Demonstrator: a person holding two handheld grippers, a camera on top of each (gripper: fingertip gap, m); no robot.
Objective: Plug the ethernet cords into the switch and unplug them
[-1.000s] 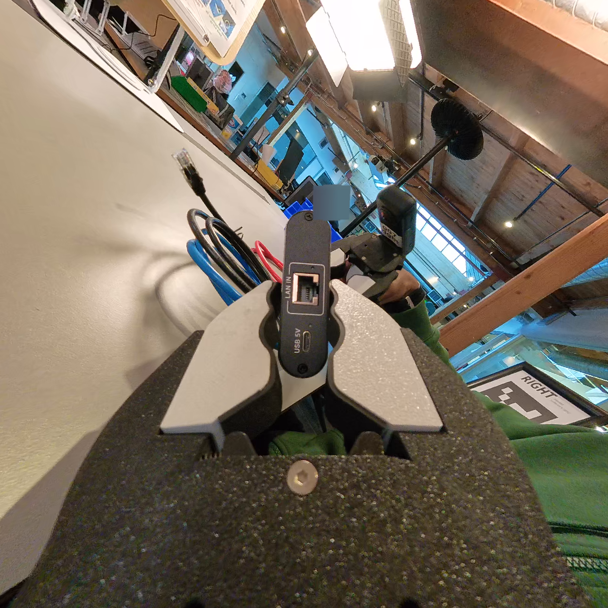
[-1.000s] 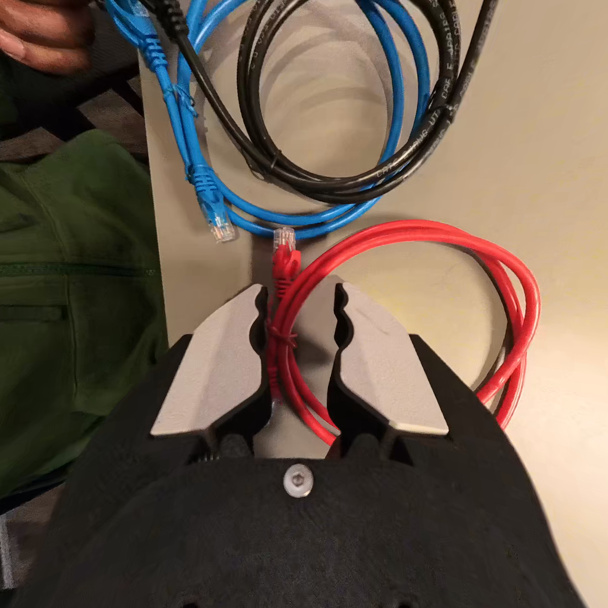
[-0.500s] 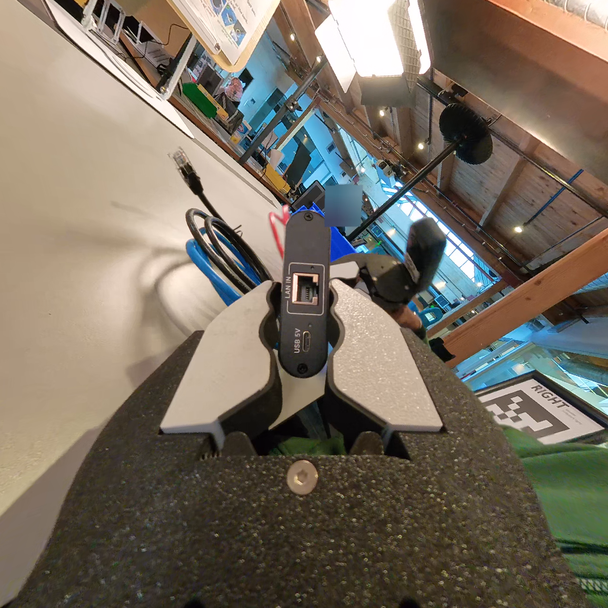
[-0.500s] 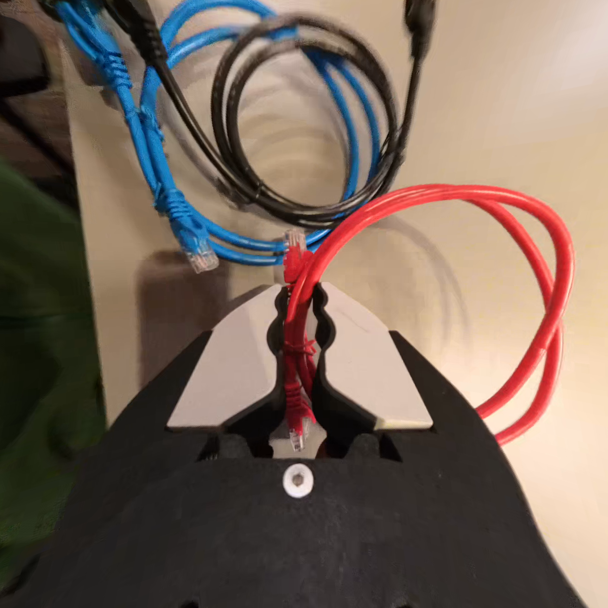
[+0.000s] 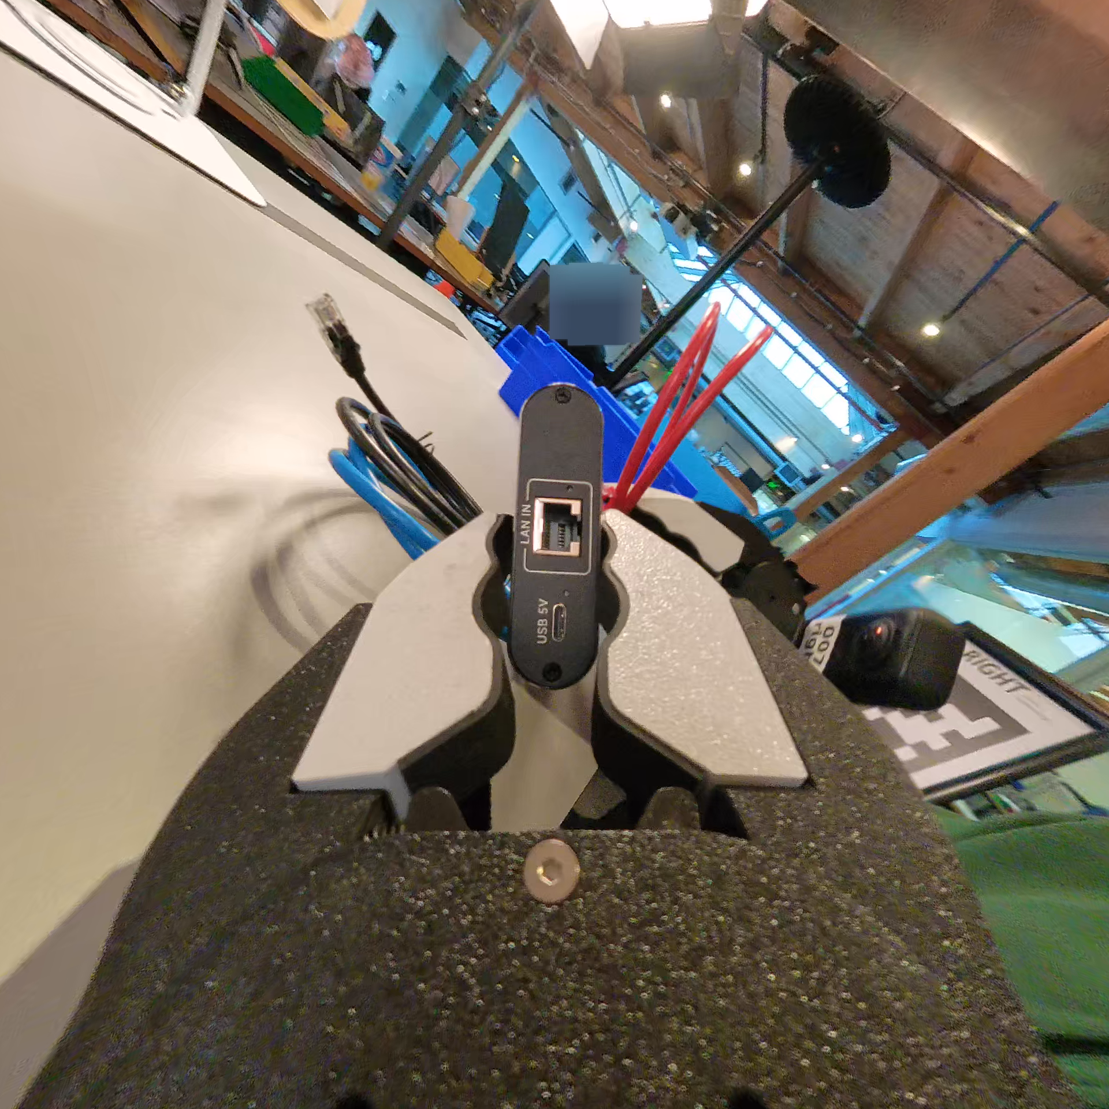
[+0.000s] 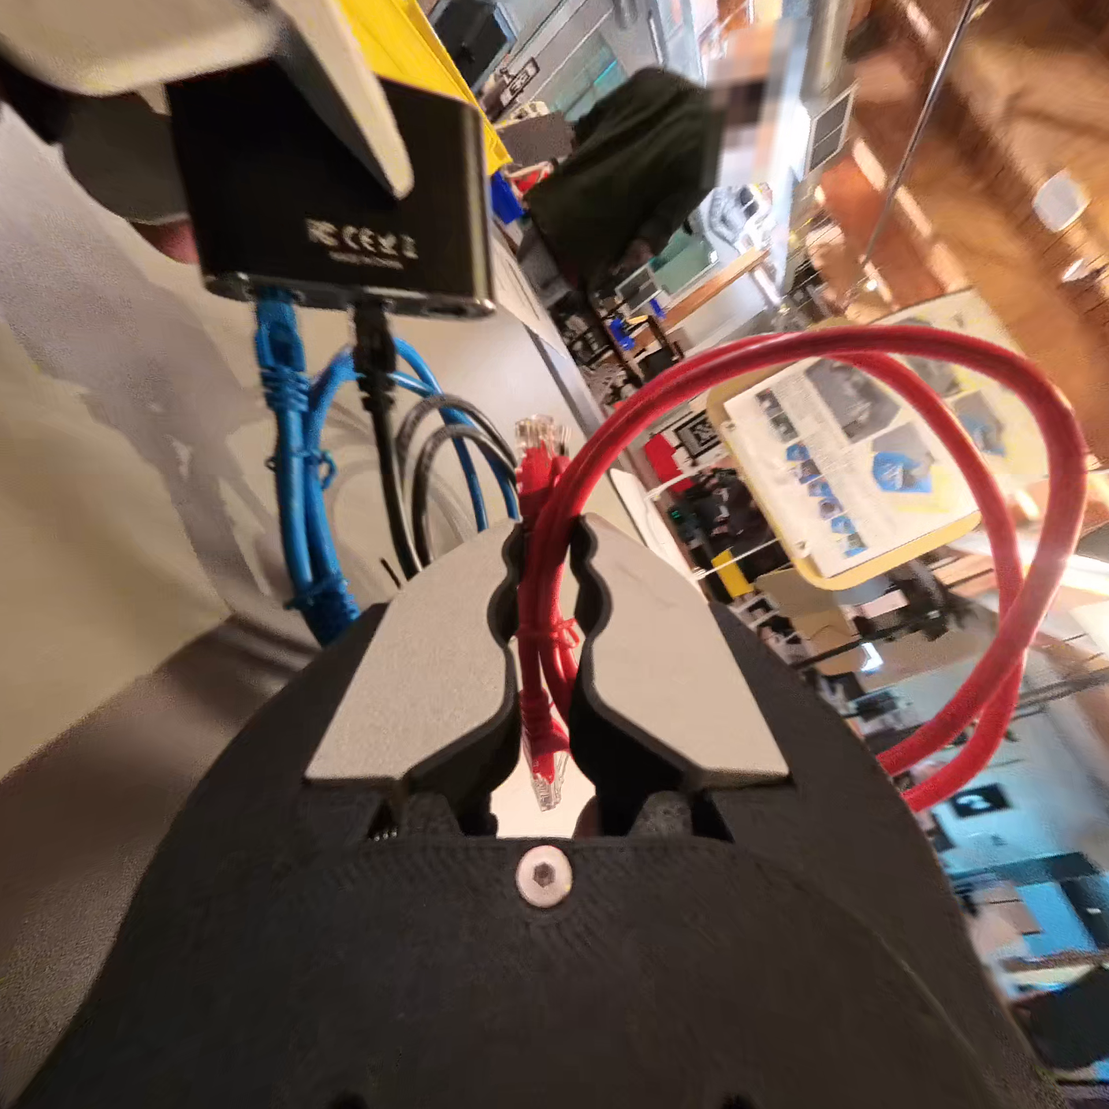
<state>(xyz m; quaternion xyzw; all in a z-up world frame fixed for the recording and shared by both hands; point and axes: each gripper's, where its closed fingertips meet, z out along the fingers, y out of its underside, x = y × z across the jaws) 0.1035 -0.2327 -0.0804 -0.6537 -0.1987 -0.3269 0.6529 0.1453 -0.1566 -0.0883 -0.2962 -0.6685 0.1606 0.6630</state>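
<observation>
My left gripper (image 5: pixel 552 528) is shut on the black switch (image 5: pixel 559 480), held up off the pale table (image 5: pixel 150 420) with its end face toward the camera. In the right wrist view the switch (image 6: pixel 336 198) hangs at the upper left with a blue cord (image 6: pixel 288 420) and a black cord (image 6: pixel 378 408) plugged into its lower edge. My right gripper (image 6: pixel 546 528) is shut on the coiled red cord (image 6: pixel 900 480); one red plug (image 6: pixel 540 444) sticks out past the fingertips, below and right of the switch. The red cord (image 5: pixel 678 408) also shows behind the switch in the left wrist view.
A loose black plug (image 5: pixel 336 330) lies on the table beyond the blue and black coils (image 5: pixel 396 462). A blue bin (image 5: pixel 576 384) stands behind the switch. A green sleeve (image 5: pixel 1044 900) is at the right. Workshop shelves and a poster board (image 6: pixel 840 456) fill the background.
My right gripper closed on the red cord, lifted it off the table and swung up toward the switch. The left gripper kept hold of the switch and shifted slightly.
</observation>
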